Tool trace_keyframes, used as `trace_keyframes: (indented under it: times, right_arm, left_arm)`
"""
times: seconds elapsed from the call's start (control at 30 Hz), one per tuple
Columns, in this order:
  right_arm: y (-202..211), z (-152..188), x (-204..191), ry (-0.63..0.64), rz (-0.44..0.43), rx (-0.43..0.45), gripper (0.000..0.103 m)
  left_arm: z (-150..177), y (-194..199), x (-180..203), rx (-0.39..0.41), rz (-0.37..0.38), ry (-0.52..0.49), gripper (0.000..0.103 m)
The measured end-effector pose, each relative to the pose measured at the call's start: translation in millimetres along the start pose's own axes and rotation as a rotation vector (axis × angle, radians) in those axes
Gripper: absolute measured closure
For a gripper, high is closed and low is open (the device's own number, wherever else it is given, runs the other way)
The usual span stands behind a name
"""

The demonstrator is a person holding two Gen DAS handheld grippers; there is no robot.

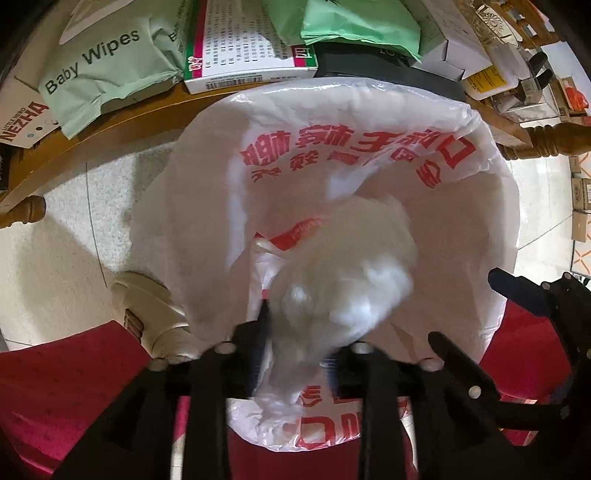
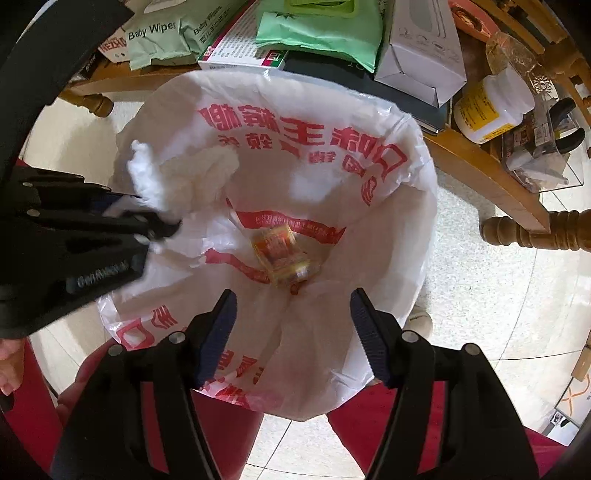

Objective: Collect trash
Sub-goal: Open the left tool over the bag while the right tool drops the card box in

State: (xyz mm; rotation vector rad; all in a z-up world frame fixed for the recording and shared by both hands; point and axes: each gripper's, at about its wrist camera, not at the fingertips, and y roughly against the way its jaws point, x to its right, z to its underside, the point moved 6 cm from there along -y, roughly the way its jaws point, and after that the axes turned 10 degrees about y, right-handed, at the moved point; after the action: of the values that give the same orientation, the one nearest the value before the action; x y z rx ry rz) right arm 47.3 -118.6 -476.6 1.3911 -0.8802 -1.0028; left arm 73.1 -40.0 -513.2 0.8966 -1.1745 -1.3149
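A white plastic bag (image 2: 369, 140) with red print lines a bin, also seen in the left wrist view (image 1: 369, 110). My left gripper (image 1: 295, 332) is shut on a crumpled white tissue (image 1: 343, 273) and holds it over the bag's opening. In the right wrist view the left gripper (image 2: 162, 218) comes in from the left with the tissue (image 2: 162, 173). A yellow and orange wrapper (image 2: 282, 258) lies at the bottom of the bag. My right gripper (image 2: 293, 332) is open and empty above the bag's near rim; its finger (image 1: 517, 291) shows at right in the left wrist view.
A wooden table (image 1: 122, 122) behind the bin holds baby wipes packs (image 1: 99, 59), a red and white box (image 1: 240, 44), green pouches (image 2: 321, 33), a white box (image 2: 421, 55) and a white bottle (image 2: 491, 107). Red-clad legs (image 1: 55, 387) flank the bin on the tiled floor (image 2: 480, 288).
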Motion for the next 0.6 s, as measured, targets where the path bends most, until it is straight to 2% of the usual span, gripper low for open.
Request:
trace_keyframes:
  times: [0.03,0.1,0.23,0.6]
  right_arm:
    - [0.6,-0.6,0.8,-0.004,0.002,0.003,0.024]
    - [2.6,-1.6,2.0,-0.007,0.002,0.014,0.024]
    - [5.0,-1.0,4.0,-0.014,0.004,0.019,0.024]
    - [9.8,0.9,4.7,-0.03,0.006,0.028,0.024]
  left_arm:
    - [0.3,0.1,-0.2,-0.005,-0.001,0.004,0.05]
    - [0.2,2.8,2.7,0.005,0.004,0.003,0.047]
    - [1.2,6.8,7.0,0.024,-0.031,-0.028,0.045]
    - [2.0,17.6,7.5,0.058,-0.039,-0.033,0.041]
